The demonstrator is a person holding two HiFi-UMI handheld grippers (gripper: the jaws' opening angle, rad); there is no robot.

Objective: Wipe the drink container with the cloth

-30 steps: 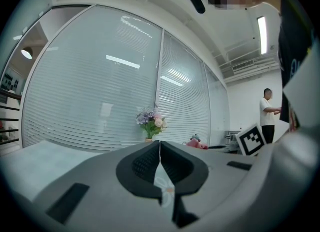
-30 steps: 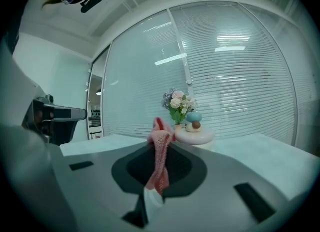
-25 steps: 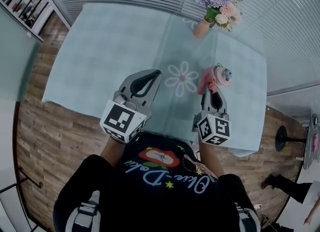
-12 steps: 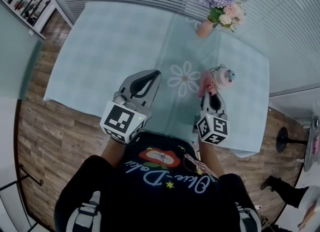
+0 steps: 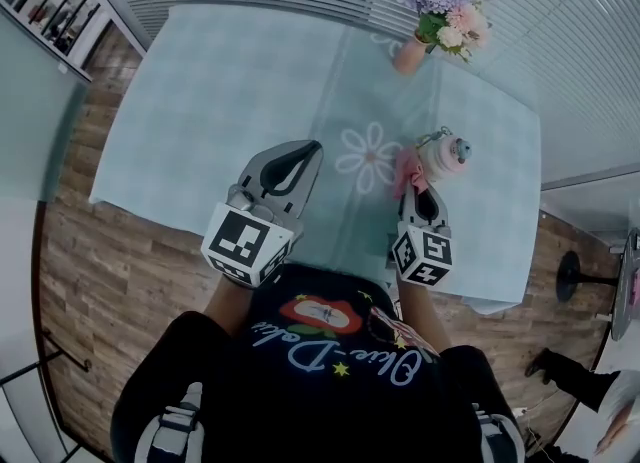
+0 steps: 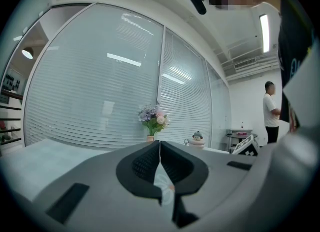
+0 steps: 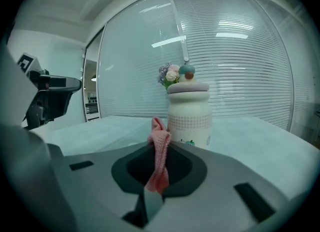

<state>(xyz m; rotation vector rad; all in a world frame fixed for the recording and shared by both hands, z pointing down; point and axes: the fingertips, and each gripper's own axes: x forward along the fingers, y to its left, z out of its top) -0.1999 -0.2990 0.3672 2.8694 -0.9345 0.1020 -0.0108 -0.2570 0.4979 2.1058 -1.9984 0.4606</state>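
The counter [image 5: 250, 81], spread with a pale blue-green covering that bore a flower pattern at its middle, filled most of the head view. The left tool [image 5: 308, 148] hung above its near edge with its jaws pressed together on nothing, well apart from the task's things. The right tool [image 5: 420, 191] was pinching the pink cloth [image 5: 407, 169], which stood up out of its jaws. The drink container [image 5: 443, 156], a cream bottle with a small figure on its lid, stood upright on the counter just beyond the right tool's tips and a little to their right. The cloth lay against or just beside its left flank; contact could not be told. A vase of flowers [image 5: 408, 54] stood at the far edge.
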